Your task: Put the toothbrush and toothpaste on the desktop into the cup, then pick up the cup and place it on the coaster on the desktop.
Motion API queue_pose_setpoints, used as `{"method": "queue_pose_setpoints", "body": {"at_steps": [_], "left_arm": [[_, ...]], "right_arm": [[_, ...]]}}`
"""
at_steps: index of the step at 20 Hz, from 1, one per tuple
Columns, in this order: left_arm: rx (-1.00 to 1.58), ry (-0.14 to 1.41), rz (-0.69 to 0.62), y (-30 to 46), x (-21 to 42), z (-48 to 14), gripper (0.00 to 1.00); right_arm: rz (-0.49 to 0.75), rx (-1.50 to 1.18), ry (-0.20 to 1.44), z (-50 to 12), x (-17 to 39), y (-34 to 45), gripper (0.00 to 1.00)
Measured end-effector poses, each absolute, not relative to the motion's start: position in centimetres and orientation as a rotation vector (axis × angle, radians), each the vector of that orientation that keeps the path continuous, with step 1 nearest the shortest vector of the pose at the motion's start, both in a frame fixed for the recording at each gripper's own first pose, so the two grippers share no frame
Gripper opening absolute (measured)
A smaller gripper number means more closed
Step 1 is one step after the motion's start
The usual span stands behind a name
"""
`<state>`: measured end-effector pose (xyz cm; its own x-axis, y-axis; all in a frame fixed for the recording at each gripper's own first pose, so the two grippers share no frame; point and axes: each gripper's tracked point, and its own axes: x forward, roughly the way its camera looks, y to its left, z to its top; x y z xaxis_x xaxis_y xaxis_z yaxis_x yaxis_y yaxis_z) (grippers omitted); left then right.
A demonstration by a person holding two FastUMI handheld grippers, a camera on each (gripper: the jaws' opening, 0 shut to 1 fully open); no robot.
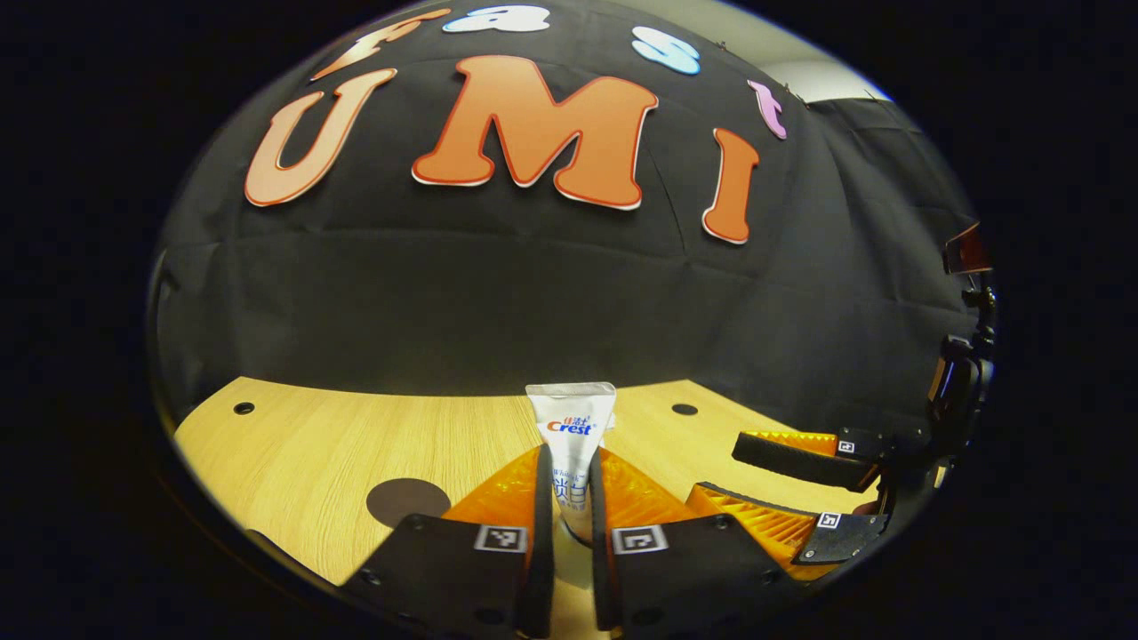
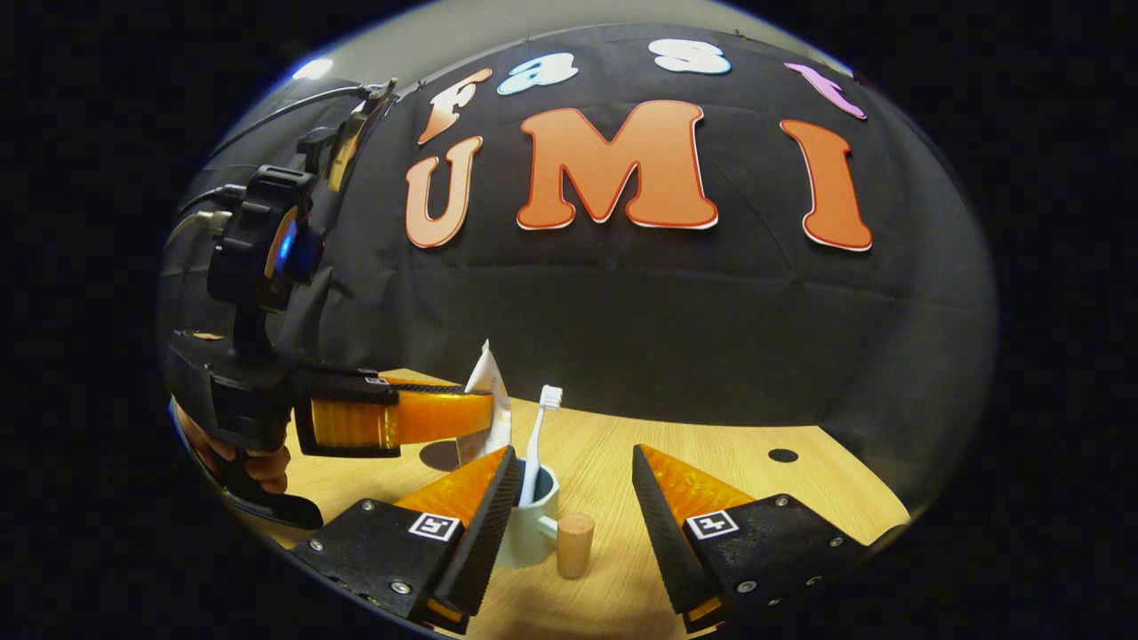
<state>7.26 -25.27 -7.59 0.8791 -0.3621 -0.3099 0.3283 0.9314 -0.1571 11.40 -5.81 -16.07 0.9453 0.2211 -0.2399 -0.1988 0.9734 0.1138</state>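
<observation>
In the left gripper view my left gripper (image 1: 569,480) is shut on a white toothpaste tube (image 1: 570,431), which stands upright above the wooden table (image 1: 302,444). A dark round coaster (image 1: 407,500) lies on the table just left of my fingers. In the right gripper view a pale blue cup (image 2: 532,526) with a wooden handle (image 2: 575,544) stands by my left finger. A toothbrush (image 2: 539,440) stands in it, bristles up. My right gripper (image 2: 573,462) is open, the cup sitting toward its left side. The left gripper (image 2: 476,416) holds the toothpaste (image 2: 491,380) just left of and above the cup.
A hand (image 2: 244,462) grips the left gripper's handle at the left edge. The right gripper (image 1: 725,469) reaches in low at the right of the left gripper view. The coaster (image 2: 437,455) lies behind the cup. Small round holes (image 2: 782,455) dot the tabletop near the cloth wall.
</observation>
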Motion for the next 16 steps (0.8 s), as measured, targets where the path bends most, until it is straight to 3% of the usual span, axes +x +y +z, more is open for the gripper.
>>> {"method": "queue_pose_setpoints", "body": {"at_steps": [4,5,7,12,16], "left_arm": [[-0.115,0.363,-0.429,-26.7,6.8,-7.6,0.34],[-0.110,0.349,-0.427,-26.5,7.0,-7.3,0.43],[-0.098,0.311,-0.440,-26.1,6.7,-5.7,0.46],[-0.063,0.256,-0.459,-25.3,4.9,-3.1,0.84],[-0.012,0.226,-0.464,-24.1,3.5,-1.2,0.90]], "right_arm": [[0.240,0.059,0.313,-17.9,10.4,-5.9,0.78],[0.249,0.060,0.324,-18.2,10.2,-5.9,0.78],[0.265,0.053,0.345,-18.8,10.0,-5.8,0.78],[0.327,0.035,0.406,-20.0,9.8,-5.1,0.78],[0.394,-0.020,0.451,-19.8,10.2,-5.0,0.78]]}}
